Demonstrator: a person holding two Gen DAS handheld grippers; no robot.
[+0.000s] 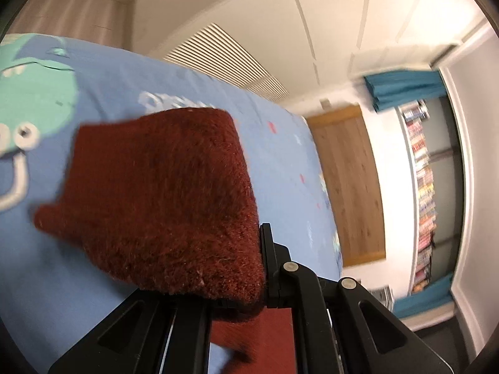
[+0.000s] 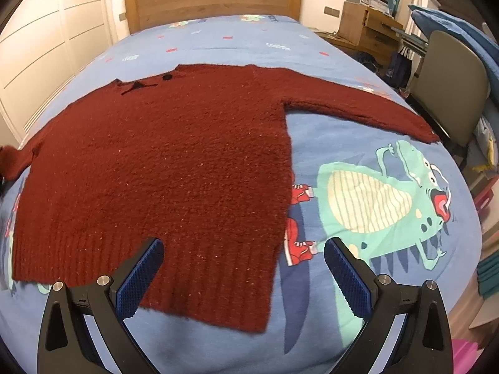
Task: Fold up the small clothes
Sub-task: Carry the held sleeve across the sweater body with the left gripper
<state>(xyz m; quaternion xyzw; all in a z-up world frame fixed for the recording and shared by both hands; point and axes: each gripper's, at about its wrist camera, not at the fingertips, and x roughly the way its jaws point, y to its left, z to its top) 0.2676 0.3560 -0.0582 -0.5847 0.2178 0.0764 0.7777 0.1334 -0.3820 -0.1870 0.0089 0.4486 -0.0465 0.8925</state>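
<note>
Dark red and fuzzy, the sweater (image 2: 162,162) lies flat on the bed (image 2: 358,286) as we clench our left gripper (image 1: 265,280) on its sleeve cuff (image 1: 162,205), likely to fold it inward, our right gripper (image 2: 243,268) hovering spread and empty above the hem.

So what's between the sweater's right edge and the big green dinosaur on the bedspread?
In the right wrist view, only bedspread: between sweater and dinosaur lie blue fabric and its printed red sneakers. No loose item.
</note>
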